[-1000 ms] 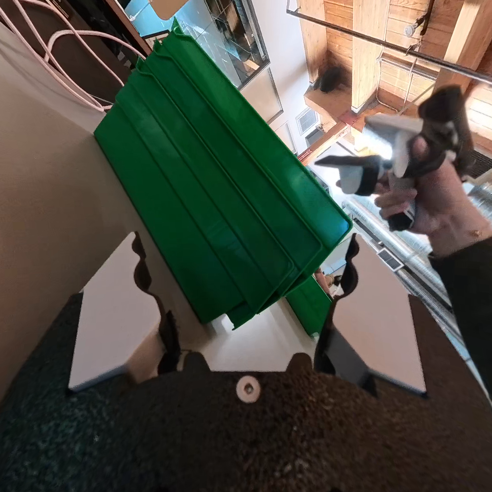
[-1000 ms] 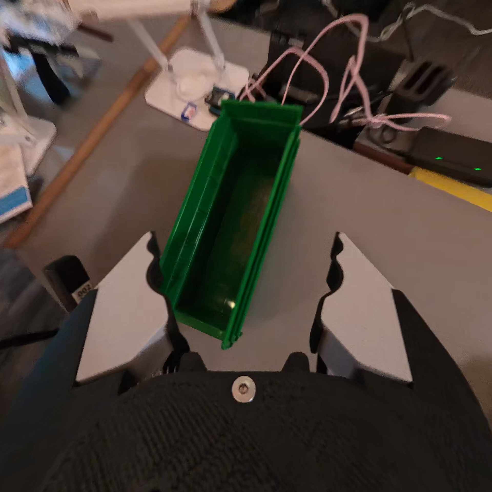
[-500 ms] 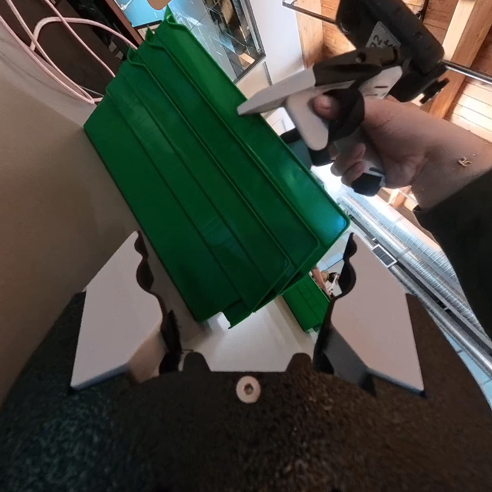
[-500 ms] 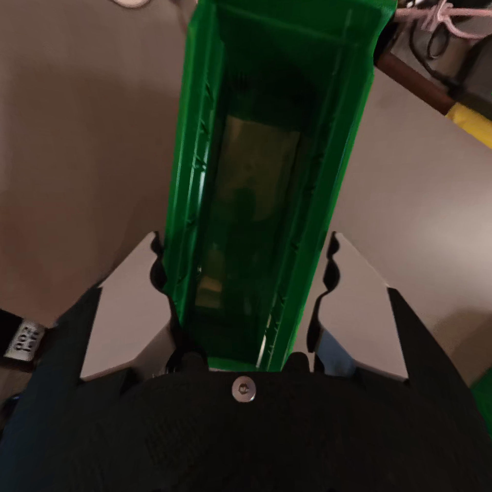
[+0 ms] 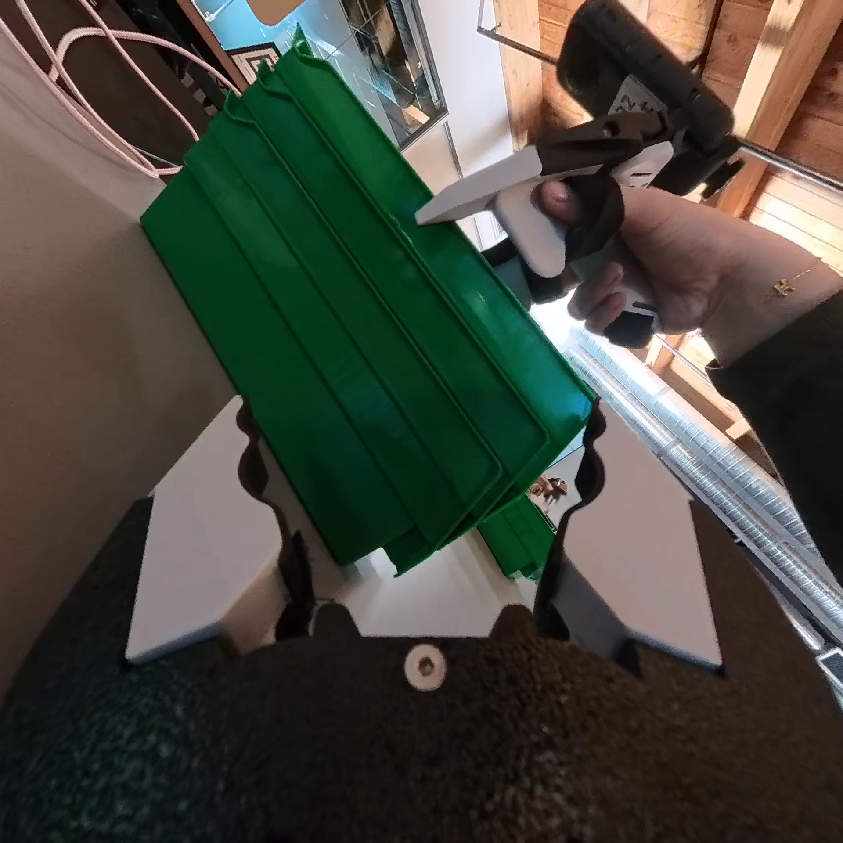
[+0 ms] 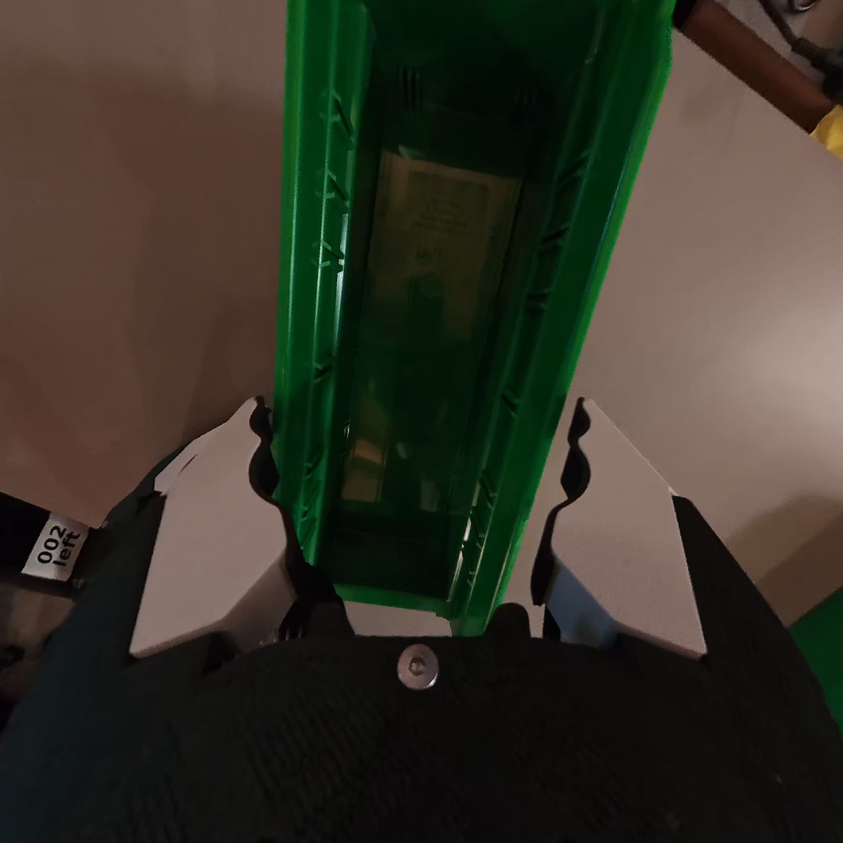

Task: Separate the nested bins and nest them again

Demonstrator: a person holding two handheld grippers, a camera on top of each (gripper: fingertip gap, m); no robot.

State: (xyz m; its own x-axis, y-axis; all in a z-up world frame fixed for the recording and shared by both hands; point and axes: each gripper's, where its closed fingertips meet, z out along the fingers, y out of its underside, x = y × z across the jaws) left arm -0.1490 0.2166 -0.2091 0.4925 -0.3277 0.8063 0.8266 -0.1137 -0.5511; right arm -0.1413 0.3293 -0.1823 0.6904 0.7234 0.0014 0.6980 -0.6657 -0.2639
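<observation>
A smooth grey-brown table (image 6: 114, 228) fills the lower part of the room. Pink cables (image 5: 114, 132) loop at its far edge. Wooden beams (image 5: 775, 91) and silver ribbed ducts (image 5: 684, 456) show overhead. Bright daylight comes through a glass window (image 5: 401, 91).

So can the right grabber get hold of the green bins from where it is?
Probably yes. The right gripper is open, and the end of the nested green bins already sits between its fingers. Nothing blocks it; the left gripper sits open beside the stack's side.
</observation>
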